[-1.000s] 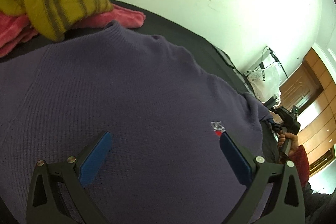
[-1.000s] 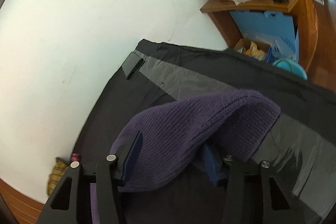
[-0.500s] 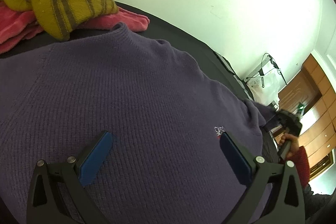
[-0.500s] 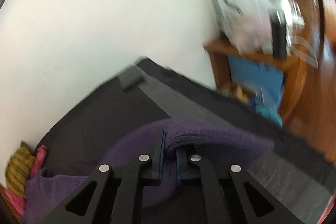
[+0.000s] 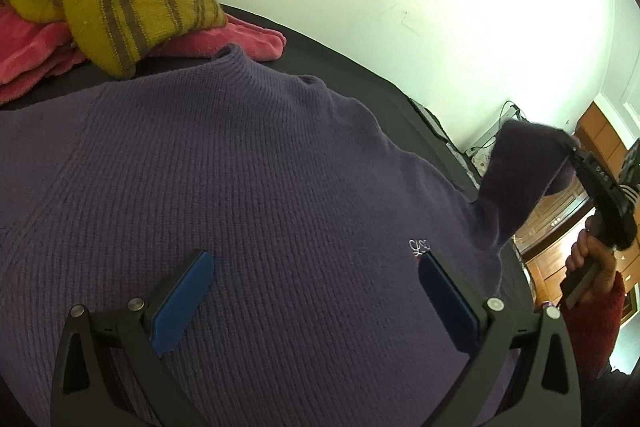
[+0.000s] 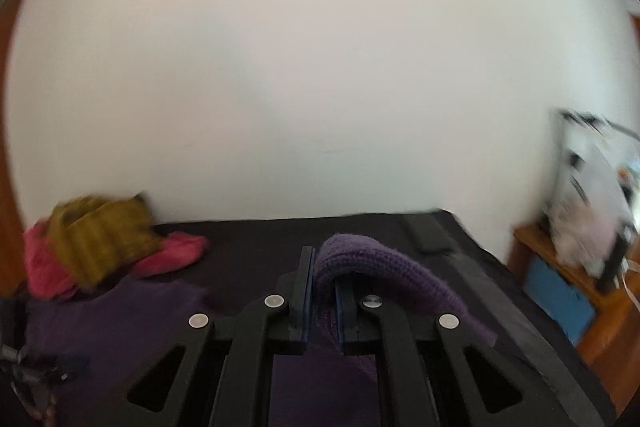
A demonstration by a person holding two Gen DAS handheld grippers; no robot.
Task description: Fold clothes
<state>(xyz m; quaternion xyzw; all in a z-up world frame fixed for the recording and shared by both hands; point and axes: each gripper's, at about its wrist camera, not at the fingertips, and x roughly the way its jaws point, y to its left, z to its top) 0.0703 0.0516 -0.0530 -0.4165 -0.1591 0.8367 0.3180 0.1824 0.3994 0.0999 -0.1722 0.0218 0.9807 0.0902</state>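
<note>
Since a second ago my right tongs [image 6: 322, 291] have clamped the purple sweater's [image 5: 256, 195] soft, limp sleeve [image 5: 516, 179] and lifted it at frame right; left tongs [image 5: 316, 291] apart above its worktop-spread body.

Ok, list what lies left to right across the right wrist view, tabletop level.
Pink garment → mustard striped knit → sleeve of the purple sweater, pinched in the right tongs → wooden shelf with a blurred white bag.
</note>
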